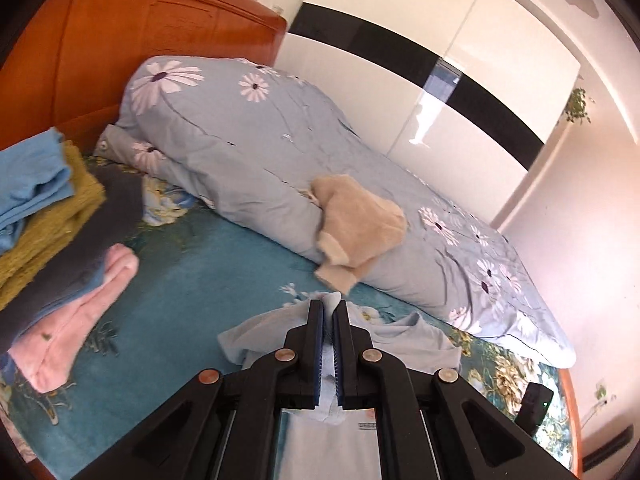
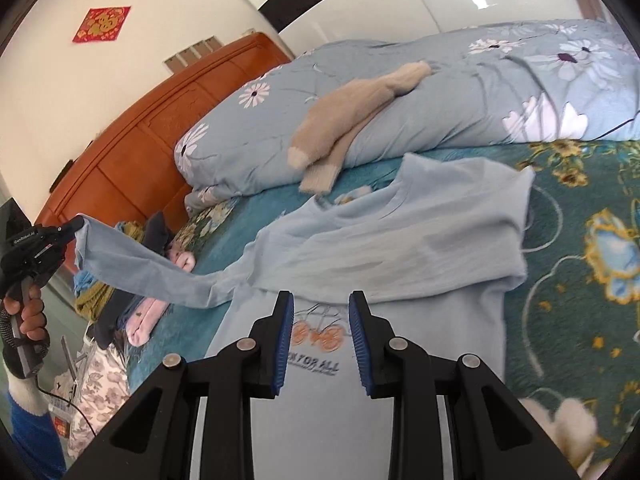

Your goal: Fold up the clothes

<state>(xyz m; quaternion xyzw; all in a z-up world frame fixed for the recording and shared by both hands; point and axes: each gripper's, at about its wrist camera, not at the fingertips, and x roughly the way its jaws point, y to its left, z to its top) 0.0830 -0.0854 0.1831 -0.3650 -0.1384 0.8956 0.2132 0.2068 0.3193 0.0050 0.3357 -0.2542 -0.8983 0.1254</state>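
A light blue T-shirt (image 2: 400,248) with an orange print lies on the teal floral bedspread (image 2: 580,280), its top part folded over. My left gripper (image 1: 330,312) is shut on the shirt's sleeve (image 1: 330,360). In the right wrist view that gripper (image 2: 78,224) holds the sleeve (image 2: 132,268) lifted and stretched out to the left of the shirt. My right gripper (image 2: 321,316) is open and empty, just above the shirt's printed chest.
A rolled blue daisy duvet (image 1: 280,160) lies along the bed with a beige garment (image 1: 360,224) on it. A stack of folded clothes (image 1: 48,232) sits left by the orange headboard (image 1: 120,48). White wardrobe (image 1: 460,80) behind. A fluffy beige item (image 2: 568,428) lies at lower right.
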